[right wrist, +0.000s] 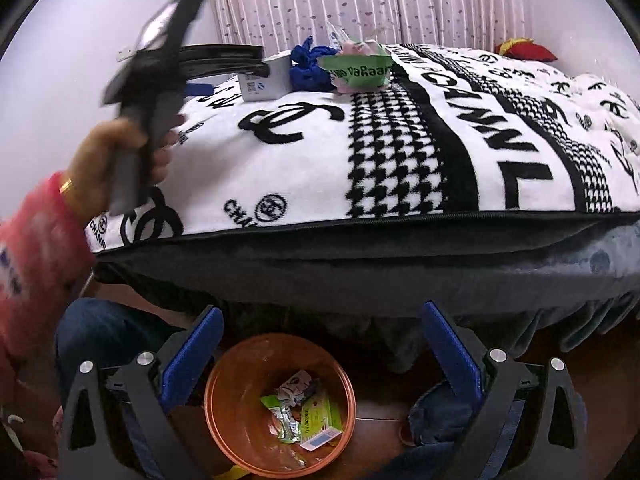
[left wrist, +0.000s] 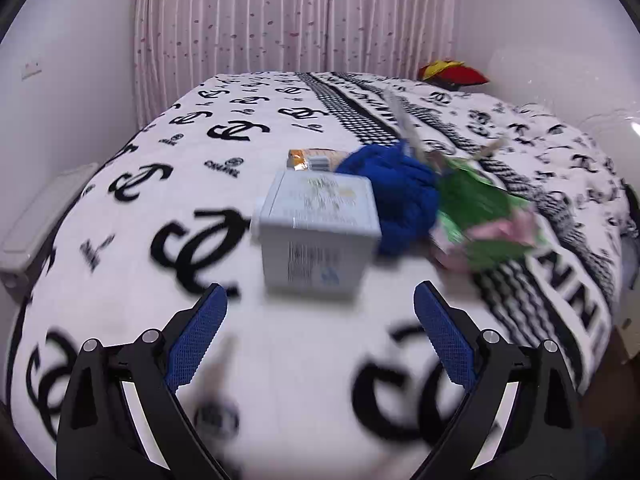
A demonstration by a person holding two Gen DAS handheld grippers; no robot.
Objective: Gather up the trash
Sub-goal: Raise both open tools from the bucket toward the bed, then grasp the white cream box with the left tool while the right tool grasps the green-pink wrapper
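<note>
My left gripper is spread wide, lined up on the pale blue box on the bed for a grab. Right gripper hangs spread and empty over the orange bin, likely ready for drops

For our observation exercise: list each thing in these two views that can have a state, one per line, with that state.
left tool: open, empty
right tool: open, empty, above the bin
orange bin: upright, holds wrappers
pale box: on the bed, not grasped
green wrapper: crumpled on the bed
</note>
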